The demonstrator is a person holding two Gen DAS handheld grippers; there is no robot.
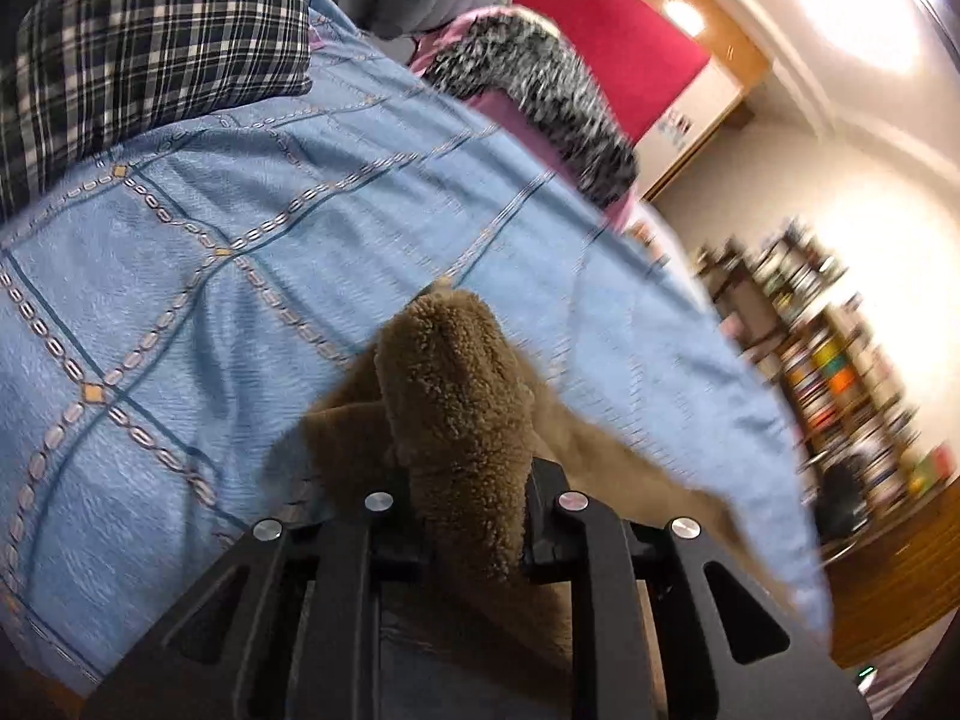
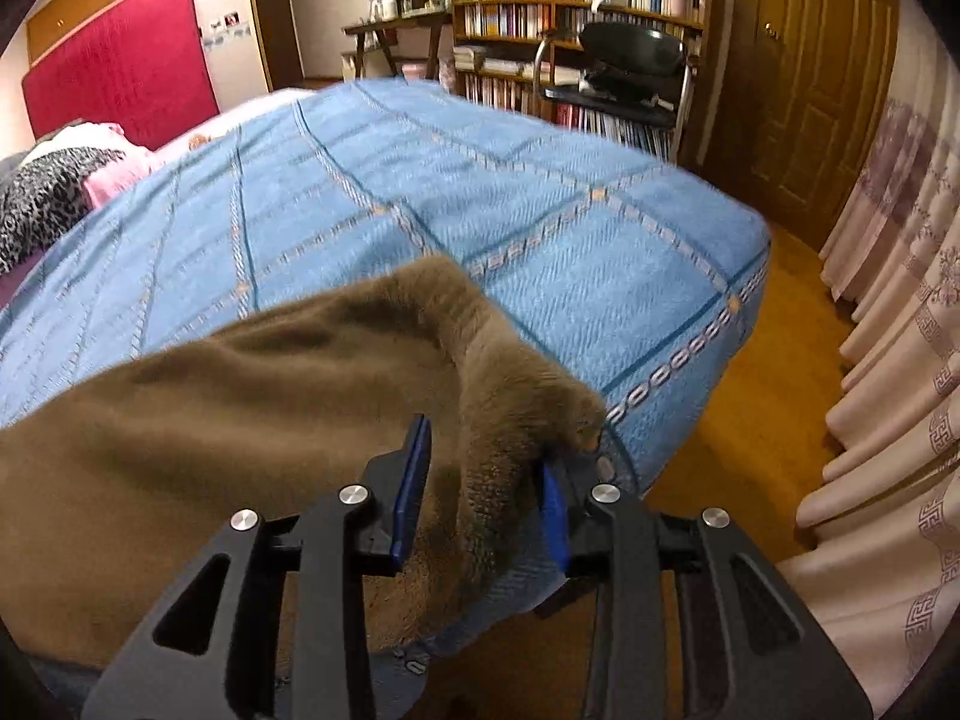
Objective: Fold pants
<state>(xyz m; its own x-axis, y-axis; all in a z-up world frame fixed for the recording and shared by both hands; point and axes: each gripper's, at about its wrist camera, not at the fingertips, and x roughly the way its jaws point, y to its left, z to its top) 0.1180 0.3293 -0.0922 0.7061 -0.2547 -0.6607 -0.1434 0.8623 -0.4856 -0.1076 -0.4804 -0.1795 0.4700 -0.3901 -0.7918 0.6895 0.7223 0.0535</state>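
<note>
Brown fleece pants (image 2: 240,420) lie across the blue patterned bedspread (image 2: 480,180) near the bed's corner. In the right wrist view a raised fold of the pants runs between the blue pads (image 2: 414,480) of my right gripper (image 2: 486,468). The pads stand apart and the left one is clear of the fold, so this gripper is open. In the left wrist view my left gripper (image 1: 468,480) is shut on a bunched end of the pants (image 1: 450,372), which rises in a lump above the bedspread (image 1: 210,240). The fabric hides its fingertips.
A plaid cloth (image 1: 150,42) and a fur-trimmed pink garment (image 1: 540,78) lie at the far side of the bed. Beyond the bed's corner are wooden floor (image 2: 750,408), a black chair (image 2: 624,72), a bookshelf (image 2: 570,12) and pink curtains (image 2: 888,360).
</note>
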